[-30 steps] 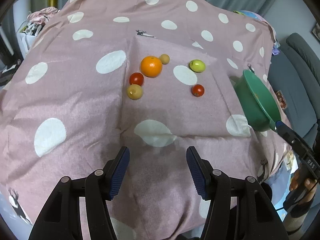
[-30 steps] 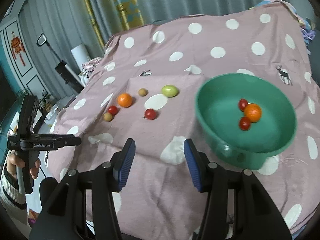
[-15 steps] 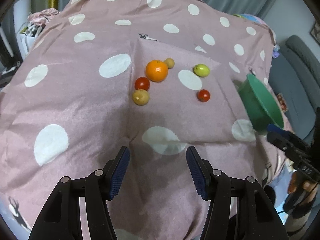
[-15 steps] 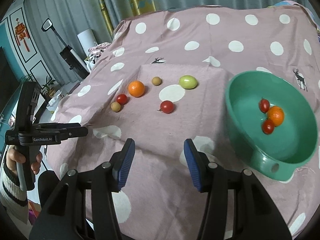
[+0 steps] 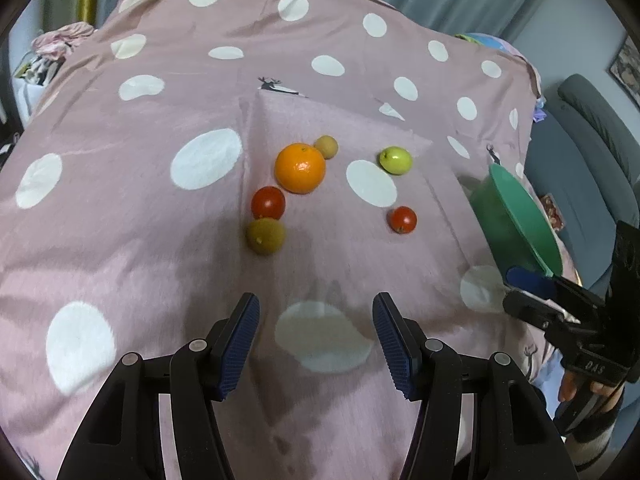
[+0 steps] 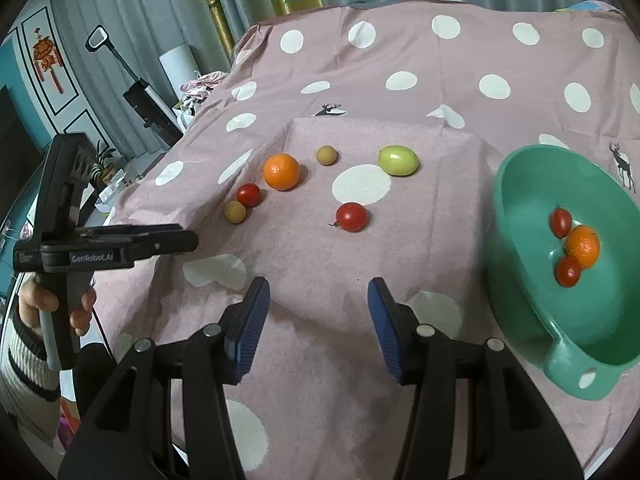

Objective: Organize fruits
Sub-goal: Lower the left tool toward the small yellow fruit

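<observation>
Fruit is being gathered from a counter draped in a pink polka-dot cloth (image 6: 460, 60), and the step in hand is judged to be the approach to the next loose piece. The green bowl (image 6: 520, 184) sits at the right of the cloth; one orange and two cherry tomatoes are already held in it.

Both tools are held above the near edge of the cloth, well apart from the fruit. The left gripper (image 5: 316, 332) is seen with its jaws parted and nothing between them; the right gripper (image 6: 318, 320) is likewise parted and empty.

Six pieces are left on the cloth. The orange (image 6: 281, 171) is the largest, and a wider opening is probably needed for it than is now shown. The green fruit (image 6: 399, 160) lies farthest right of the back row, near the bowl, so it is best taken by the right gripper. The lone cherry tomato (image 6: 351, 217) lies nearest the right gripper and clear of any neighbour; it is judged the easiest first pick. The second cherry tomato (image 6: 248, 194) touches, or nearly touches, the tan fruit (image 6: 235, 212), so the jaws should be brought in across the free sides, lest one be nudged away. A second small tan fruit (image 6: 327, 155) sits just beside the orange.

Round fruit rolls readily on cloth: a descent from above, centred, with a gentle closing, is advised.
</observation>
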`<state>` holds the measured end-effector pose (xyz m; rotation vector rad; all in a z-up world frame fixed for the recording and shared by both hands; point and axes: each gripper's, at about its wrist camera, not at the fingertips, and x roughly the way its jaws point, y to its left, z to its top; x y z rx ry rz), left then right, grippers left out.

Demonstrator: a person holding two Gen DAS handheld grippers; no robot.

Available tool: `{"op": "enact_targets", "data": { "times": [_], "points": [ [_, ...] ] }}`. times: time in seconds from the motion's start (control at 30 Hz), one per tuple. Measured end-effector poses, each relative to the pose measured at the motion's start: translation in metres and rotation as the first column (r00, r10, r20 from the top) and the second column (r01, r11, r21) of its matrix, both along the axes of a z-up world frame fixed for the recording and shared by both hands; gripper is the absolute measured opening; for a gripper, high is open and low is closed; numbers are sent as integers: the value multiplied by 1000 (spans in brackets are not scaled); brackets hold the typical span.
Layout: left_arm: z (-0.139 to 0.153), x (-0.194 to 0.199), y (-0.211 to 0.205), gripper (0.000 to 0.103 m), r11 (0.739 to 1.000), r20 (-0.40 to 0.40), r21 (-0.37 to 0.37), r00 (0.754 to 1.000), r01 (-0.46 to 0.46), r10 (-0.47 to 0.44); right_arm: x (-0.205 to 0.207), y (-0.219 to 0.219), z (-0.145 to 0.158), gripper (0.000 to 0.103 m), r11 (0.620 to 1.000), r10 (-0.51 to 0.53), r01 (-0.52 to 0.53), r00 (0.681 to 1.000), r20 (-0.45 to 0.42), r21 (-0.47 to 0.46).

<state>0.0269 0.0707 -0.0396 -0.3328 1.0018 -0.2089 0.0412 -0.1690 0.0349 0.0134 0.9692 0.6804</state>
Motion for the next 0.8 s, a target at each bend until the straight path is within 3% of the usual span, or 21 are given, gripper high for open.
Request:
{"op": "enact_targets", "data": {
  "times": [0.2, 0.53, 0.67, 0.8],
  "points": [
    [-4, 24, -1, 59, 1000, -4, 9, 1000, 15, -15, 7, -1, -8, 51, 1000, 5, -5, 1000, -18, 6],
    [-20, 61, -9, 59, 993, -39, 119, 999, 26, -21, 18, -1, -18, 51, 1000, 4, -3, 999, -39, 22],
    [-16, 59, -12, 59, 996, -37, 33, 996, 80, -79, 22, -3, -23, 51, 1000, -1, 2, 999, -47, 25],
    [-15, 54, -19, 59, 994, -36, 21, 994, 108, -107, 25, -4, -25, 51, 999, -6, 8, 999, -51, 34]
  ]
}}
